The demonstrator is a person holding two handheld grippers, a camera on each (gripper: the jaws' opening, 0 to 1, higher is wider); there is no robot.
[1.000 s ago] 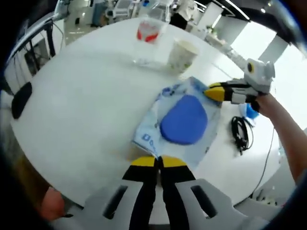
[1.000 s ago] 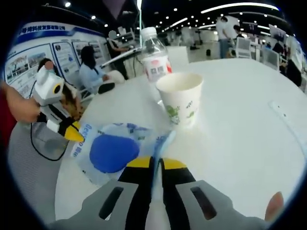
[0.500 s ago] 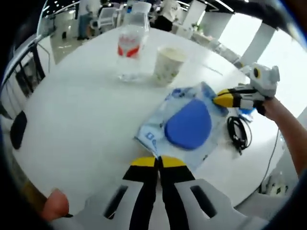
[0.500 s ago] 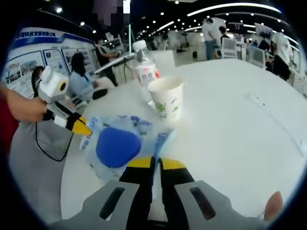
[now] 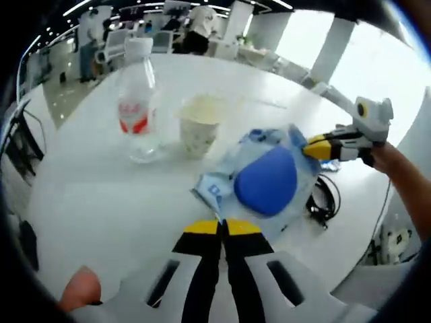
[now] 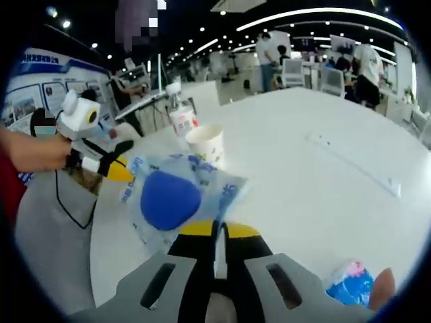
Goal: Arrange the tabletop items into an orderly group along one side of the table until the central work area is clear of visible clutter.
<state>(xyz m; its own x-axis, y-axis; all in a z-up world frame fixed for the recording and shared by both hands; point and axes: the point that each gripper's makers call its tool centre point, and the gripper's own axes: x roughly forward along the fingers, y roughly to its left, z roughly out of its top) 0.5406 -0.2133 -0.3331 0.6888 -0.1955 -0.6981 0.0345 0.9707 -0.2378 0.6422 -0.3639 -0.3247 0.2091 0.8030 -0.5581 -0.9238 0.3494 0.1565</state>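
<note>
Crinkly clear bag (image 5: 264,176) with blue oval pad, pinched by both tools (image 5: 223,227) (image 6: 214,230)

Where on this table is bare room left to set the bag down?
Bare tabletop spreads wide beyond the paper cup, and left of the water bottle. Crowded: bottle, cup and clear bag cluster together, with a black cable beside the bag.
</note>
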